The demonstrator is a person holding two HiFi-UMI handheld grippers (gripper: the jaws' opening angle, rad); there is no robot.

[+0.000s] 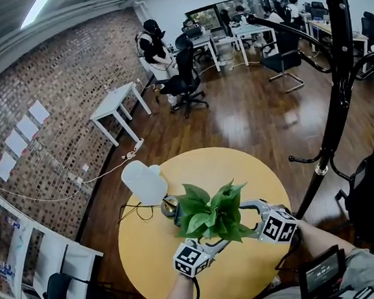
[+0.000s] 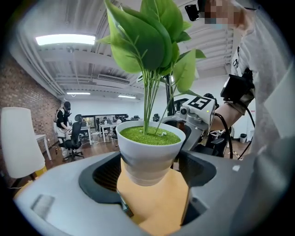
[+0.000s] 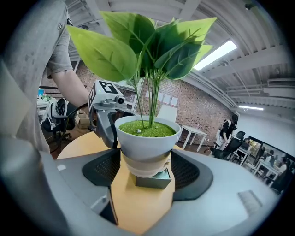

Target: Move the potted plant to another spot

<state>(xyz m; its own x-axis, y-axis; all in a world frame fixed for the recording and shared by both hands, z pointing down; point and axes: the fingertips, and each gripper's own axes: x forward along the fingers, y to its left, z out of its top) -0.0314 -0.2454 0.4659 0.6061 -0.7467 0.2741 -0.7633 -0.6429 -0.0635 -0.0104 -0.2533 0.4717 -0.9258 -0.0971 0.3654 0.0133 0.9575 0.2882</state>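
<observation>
We are holding the potted plant (image 1: 212, 215) upright above the desk (image 1: 150, 253), the left gripper (image 2: 150, 173) and right gripper (image 3: 145, 168) jaws clamping its pot from opposite sides

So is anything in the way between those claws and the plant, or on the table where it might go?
Nothing between: the left claw and right claw both clasp the potted plant above the yellow table. A white lamp at its far left edge and a small grey box near the plant take up room.
</observation>
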